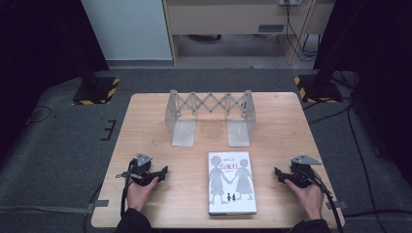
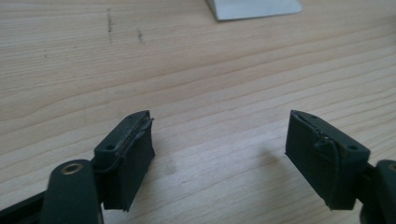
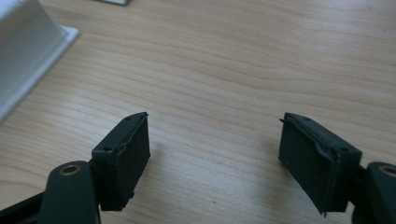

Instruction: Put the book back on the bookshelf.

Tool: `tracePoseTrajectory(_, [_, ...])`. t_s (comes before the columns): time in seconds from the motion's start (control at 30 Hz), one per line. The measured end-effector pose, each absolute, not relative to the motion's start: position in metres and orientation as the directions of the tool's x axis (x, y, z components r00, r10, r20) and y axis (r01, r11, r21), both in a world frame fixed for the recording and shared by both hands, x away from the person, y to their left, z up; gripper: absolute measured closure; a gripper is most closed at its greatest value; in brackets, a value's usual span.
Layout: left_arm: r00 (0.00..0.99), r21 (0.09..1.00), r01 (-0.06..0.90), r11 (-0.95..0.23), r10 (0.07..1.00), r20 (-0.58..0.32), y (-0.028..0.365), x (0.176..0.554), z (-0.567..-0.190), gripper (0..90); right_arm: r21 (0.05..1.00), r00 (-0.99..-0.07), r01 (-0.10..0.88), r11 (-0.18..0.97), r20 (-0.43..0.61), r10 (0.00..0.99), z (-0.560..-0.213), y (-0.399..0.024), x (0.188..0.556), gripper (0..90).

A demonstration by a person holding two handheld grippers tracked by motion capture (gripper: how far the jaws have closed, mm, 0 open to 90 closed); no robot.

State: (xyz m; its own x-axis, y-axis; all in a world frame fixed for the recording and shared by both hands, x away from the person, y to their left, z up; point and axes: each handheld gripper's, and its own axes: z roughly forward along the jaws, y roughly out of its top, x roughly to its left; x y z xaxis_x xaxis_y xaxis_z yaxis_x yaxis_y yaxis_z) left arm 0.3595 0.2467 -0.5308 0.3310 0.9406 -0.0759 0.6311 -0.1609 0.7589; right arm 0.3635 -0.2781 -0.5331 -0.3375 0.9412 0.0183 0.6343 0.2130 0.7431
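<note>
The book (image 1: pixel 232 182) lies flat on the desk (image 1: pixel 145 121), cover up, near the front edge and a little right of the middle. Its cover is grey-white with two dark figures holding hands and two small ones below them. In the right tool's view the book's pale corner (image 3: pixel 28 51) shows at the upper left, near the jaws but apart from them.

The left tool (image 1: pixel 163 173) rests on the desk to the left of the book, well apart from it, held in the person's left hand (image 1: pixel 141 191). Its jaws point toward the book and stand wide apart, with bare wood between the pads (image 2: pixel 135 158). The right tool (image 1: pixel 278 174) rests on the other side of the book, nearer to it but not touching, held in the right hand (image 1: pixel 308 194). Its jaws also stand wide apart over bare wood and grip nothing.

Behind the book, toward the far edge, a grey metal bookstand (image 1: pixel 210 116) stands upright: two end plates joined by a scissor lattice, each with a flat foot stretching toward the book. The corner of one foot (image 2: pixel 254 8) shows at the top of the left tool's view.
</note>
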Motion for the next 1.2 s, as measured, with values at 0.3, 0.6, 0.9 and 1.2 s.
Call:
tracePoseTrajectory(0.3, [0.376,0.809,0.578,-0.102,0.914,-0.154,0.236,0.35,-0.518,25.6,0.778,-0.372,0.6,0.187,0.064,0.926,-0.519,-0.272,0.354,28.3])
tracePoseTrajectory(0.6, [0.441,0.83,0.545,-0.116,0.882,-0.166,0.215,0.341,-0.509,25.9,0.821,-0.415,0.557,0.125,0.144,0.899,-0.504,-0.268,0.347,32.1])
tracePoseTrajectory(0.9, [0.532,0.842,0.513,-0.167,0.832,-0.159,0.183,0.331,-0.505,25.8,0.828,-0.458,0.548,0.116,0.182,0.87,-0.496,-0.256,0.343,32.4])
tracePoseTrajectory(1.2, [0.593,0.836,0.508,-0.208,0.788,-0.164,0.16,0.324,-0.506,25.7,0.819,-0.509,0.559,0.129,0.217,0.833,-0.498,-0.238,0.341,32.4])
